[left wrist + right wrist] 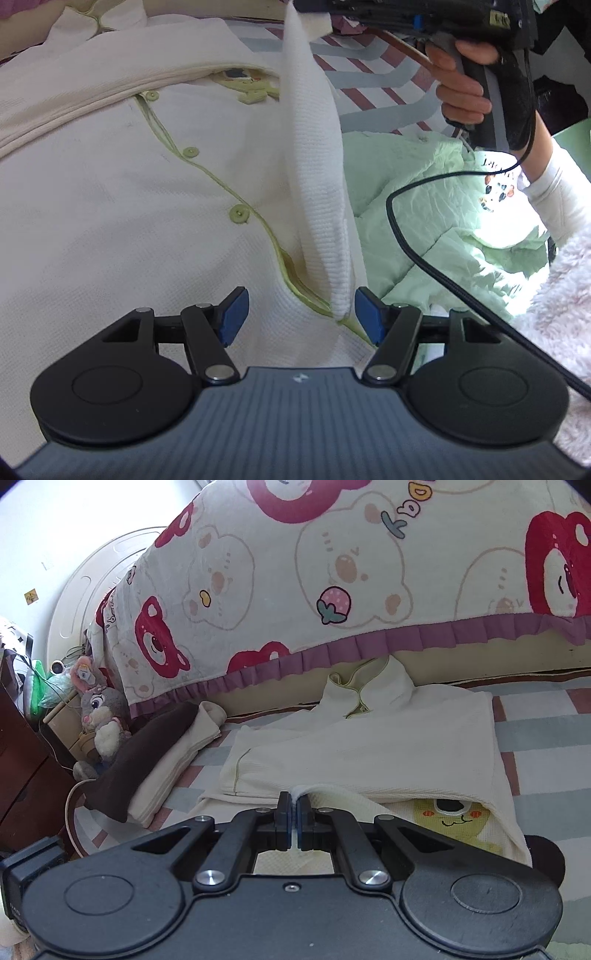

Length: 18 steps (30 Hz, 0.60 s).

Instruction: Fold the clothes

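Lower centre of the left wrist view: left gripper (301, 314), jaws apart, nothing pinched, blue pads either side of a hanging sleeve (314, 177) tip, not pressing it. Fills the left and centre of that frame: cream garment (110, 221), spread flat, green buttons (238, 213) along a diagonal placket. Upper right: hand (463, 88) on the other tool's grip. Right of centre: green garment (424, 229), crumpled. Lower centre of the right wrist view: right gripper (294, 812), clamped tight on a cream fabric edge. Centre left: folded pile (162, 760). Across the top: bear-print blanket (332, 572).
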Motion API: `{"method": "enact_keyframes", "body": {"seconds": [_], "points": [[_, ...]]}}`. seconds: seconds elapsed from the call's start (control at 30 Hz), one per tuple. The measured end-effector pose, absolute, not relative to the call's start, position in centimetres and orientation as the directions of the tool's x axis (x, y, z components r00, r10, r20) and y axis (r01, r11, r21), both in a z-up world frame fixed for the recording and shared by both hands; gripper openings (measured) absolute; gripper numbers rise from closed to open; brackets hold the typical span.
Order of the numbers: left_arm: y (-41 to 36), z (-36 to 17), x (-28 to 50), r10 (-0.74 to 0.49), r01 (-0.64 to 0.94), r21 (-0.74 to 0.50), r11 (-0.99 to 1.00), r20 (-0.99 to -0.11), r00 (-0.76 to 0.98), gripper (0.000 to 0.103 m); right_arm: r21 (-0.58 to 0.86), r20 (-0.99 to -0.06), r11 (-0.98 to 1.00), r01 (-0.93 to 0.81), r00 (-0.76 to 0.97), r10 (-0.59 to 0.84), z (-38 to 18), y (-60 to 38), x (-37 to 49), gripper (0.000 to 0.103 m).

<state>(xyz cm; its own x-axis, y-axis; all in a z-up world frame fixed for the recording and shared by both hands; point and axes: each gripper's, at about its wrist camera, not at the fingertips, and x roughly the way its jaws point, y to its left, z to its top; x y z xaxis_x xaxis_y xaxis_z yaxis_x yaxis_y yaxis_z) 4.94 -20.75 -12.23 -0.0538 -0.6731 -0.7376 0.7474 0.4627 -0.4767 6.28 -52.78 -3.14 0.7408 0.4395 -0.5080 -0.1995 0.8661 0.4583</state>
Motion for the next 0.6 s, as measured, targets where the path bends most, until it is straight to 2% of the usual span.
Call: {"method": "enact_keyframes", "body": {"seconds": [0.1,0.23,0.43,0.6], "points": [[-19.9,-11.5,5.2,-0.686,0.746,-0.496,0.445,-0.724,-0.072,0.067,0.468,-0.5,0.861,-0.198,0.744,0.443,-3.1,-53.1,5.5,0.005],[-19.9,-11.0,5.3,-0.618,0.763,-0.393,0.513,-0.786,0.011,0.069,0.469,-0.5,0.861,-0.198,0.744,0.443,-3.1,-53.1,5.0,0.005],[-23.1,-11.4,5.8,-0.634,0.684,-0.438,0.584,-0.772,0.047,0.068,0.478,-0.482,0.853,-0.211,0.748,0.455,-3.1,-52.3,5.4,0.005],[-26.4,-12.7,3.8,-0.56,0.712,-0.349,0.61,-0.825,0.075,0.069,0.445,-0.482,0.868,-0.22,0.758,0.439,-2.6,-51.4,5.8,0.005]]}}
